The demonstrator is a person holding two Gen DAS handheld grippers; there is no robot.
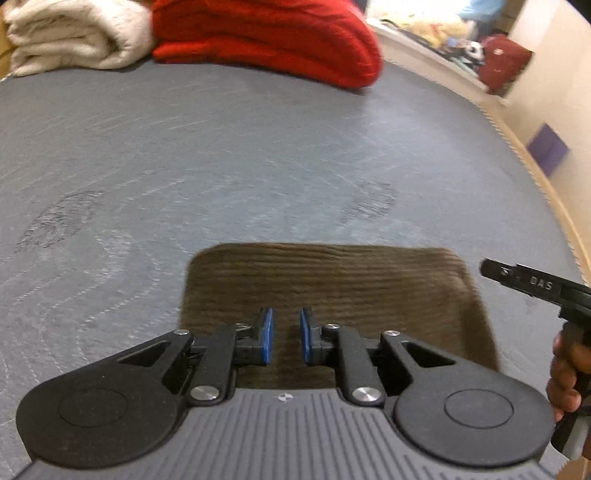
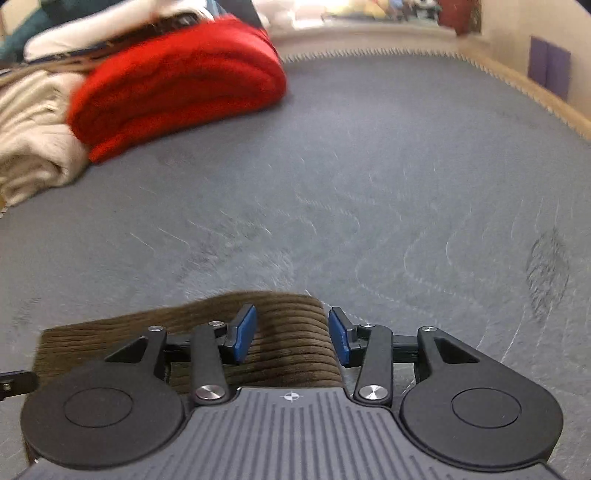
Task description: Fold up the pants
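Brown corduroy pants: one; folded blankets: two.

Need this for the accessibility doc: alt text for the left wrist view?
The left gripper, jaws slightly apart with nothing between the blue pads, points down at folded brown corduroy pants on a grey bed surface. A folded red blanket and cream blanket sit at the far edge; the right gripper enters at right.
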